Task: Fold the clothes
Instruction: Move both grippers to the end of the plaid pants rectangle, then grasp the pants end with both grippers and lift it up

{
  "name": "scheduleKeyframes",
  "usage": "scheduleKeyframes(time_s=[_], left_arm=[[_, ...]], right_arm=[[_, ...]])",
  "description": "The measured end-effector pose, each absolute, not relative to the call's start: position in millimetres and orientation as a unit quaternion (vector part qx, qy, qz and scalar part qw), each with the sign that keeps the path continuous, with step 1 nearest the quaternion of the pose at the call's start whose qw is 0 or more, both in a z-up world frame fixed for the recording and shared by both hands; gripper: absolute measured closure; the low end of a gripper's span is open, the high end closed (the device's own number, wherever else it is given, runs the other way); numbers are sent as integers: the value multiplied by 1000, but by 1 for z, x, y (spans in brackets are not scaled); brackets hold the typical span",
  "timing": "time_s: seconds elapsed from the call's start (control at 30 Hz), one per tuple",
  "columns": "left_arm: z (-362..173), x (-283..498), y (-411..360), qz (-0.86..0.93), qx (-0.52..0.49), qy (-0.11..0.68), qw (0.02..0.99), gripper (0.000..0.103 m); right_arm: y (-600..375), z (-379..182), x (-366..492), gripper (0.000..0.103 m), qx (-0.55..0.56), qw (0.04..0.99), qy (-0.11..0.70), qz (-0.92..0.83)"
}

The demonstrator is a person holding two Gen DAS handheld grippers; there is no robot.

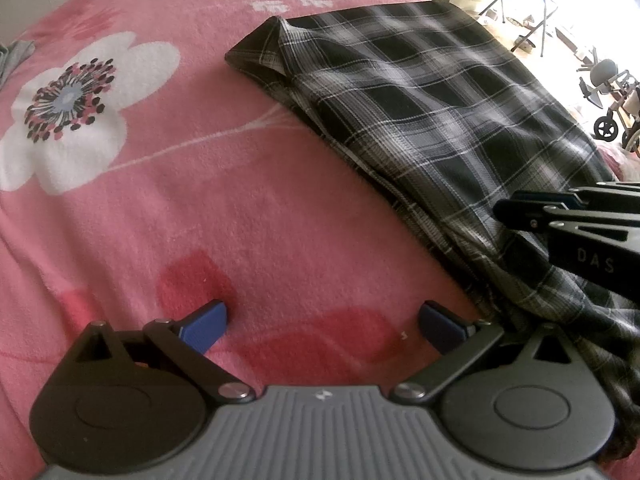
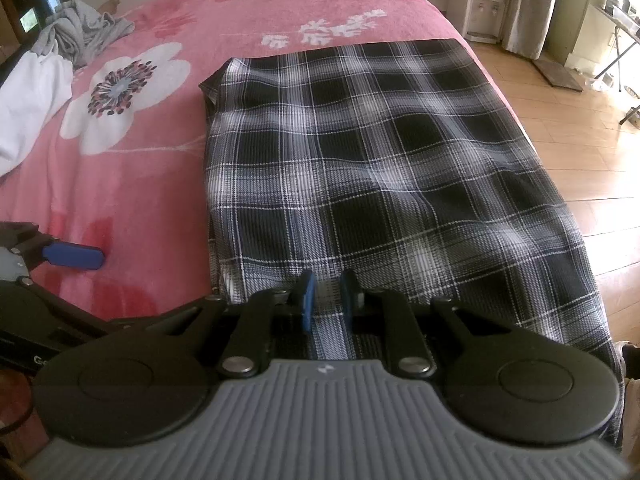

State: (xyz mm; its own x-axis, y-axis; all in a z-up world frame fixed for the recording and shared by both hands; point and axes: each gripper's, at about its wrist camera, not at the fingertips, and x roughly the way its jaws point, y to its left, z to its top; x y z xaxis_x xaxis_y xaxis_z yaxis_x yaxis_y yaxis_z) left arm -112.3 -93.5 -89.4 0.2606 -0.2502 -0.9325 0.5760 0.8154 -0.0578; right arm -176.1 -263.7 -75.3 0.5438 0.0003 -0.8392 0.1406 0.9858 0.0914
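A black-and-white plaid garment [image 2: 380, 152] lies folded into a long rectangle along the right side of a bed covered by a pink flowered blanket [image 2: 140, 184]. My right gripper [image 2: 327, 292] is at the garment's near edge, its blue pads nearly together with a ridge of plaid cloth pinched between them. In the left wrist view the same garment [image 1: 440, 112] stretches away at the right, and the right gripper [image 1: 520, 208] reaches onto it from the right edge. My left gripper [image 1: 320, 320] hovers open over bare blanket [image 1: 200, 200], left of the garment, with nothing between its fingers [image 2: 74, 256].
A white cloth [image 2: 28, 100] and a crumpled grey garment [image 2: 80, 28] lie at the bed's far left. The bed's right edge drops to a wooden floor [image 2: 580, 160]. A water dispenser [image 2: 486, 4], a folding table [image 1: 520, 4] and a wheelchair [image 1: 612, 100] stand beyond.
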Motion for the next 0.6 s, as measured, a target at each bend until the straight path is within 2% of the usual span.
scheduleKeyframes(time_s=[0.6], left_arm=[[-89,-103,-91,-277,135,543,781,0]], right_arm=[[-270,-70,-170,87,79,869,487,-26]])
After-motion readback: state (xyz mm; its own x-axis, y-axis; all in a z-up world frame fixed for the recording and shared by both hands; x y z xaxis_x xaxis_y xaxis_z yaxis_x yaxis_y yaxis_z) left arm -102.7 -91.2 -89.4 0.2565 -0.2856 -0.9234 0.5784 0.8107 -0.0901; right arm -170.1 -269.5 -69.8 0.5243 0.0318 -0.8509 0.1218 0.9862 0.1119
